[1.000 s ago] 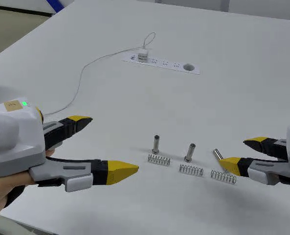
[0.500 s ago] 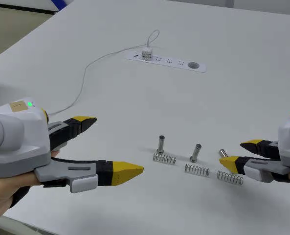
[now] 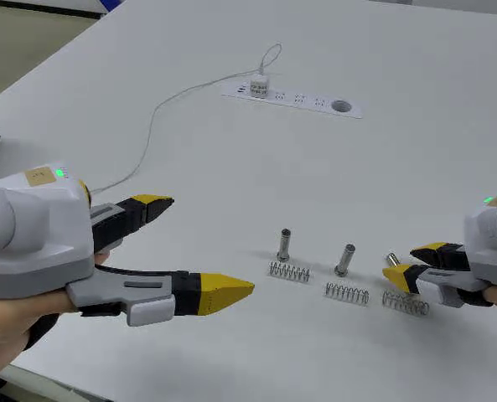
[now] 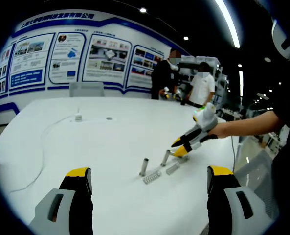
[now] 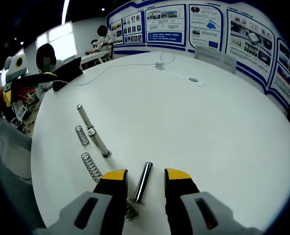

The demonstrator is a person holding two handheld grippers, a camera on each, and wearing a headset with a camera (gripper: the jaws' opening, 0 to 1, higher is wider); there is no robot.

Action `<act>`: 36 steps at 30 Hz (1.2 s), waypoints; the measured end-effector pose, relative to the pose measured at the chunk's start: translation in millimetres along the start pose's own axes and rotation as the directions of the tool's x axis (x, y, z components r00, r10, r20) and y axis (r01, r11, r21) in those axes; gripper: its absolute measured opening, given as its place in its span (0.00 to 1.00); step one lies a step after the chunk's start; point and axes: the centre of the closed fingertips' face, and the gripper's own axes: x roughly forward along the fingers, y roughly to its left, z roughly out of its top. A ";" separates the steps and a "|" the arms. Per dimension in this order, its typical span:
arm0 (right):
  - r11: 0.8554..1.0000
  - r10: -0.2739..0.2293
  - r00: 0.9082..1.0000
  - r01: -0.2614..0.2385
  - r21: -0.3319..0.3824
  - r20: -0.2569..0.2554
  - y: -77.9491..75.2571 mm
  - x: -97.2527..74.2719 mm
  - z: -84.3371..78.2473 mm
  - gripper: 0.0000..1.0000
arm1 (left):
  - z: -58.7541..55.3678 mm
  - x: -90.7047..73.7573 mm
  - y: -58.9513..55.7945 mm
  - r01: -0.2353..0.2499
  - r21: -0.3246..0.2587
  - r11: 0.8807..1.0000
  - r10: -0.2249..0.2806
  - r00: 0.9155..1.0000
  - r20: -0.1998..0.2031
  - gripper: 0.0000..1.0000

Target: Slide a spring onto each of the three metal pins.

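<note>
Now right hand-held gripper has advanced to straddle the rightmost pin

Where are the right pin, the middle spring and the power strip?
right pin (image 5: 143, 181), right gripper view, mid-shaft.
middle spring (image 3: 347, 293), head view, middle coils.
power strip (image 3: 302, 100), head view, top face.

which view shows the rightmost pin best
Right gripper view: the rightmost pin stands close, full length, between the jaws. Head view catches just its top; in the left gripper view it is too small to tell.
</note>
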 end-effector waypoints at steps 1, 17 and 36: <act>1.000 -0.003 1.000 0.003 0.004 -0.001 -1.3 0.8 -0.2 0.30 | -0.2 0.2 0.2 0.000 -0.001 1.000 0.000 1.000 -0.001 1.00; 0.999 -0.018 1.000 0.018 0.026 -0.026 -1.6 13.7 0.0 0.19 | -1.9 0.8 0.7 0.000 -0.006 1.000 0.000 1.000 -0.005 1.00; 0.998 -0.042 0.996 0.046 0.050 -0.082 -2.6 15.3 -4.0 0.11 | 0.7 3.6 -3.2 0.005 0.003 1.000 -0.005 1.000 0.000 0.99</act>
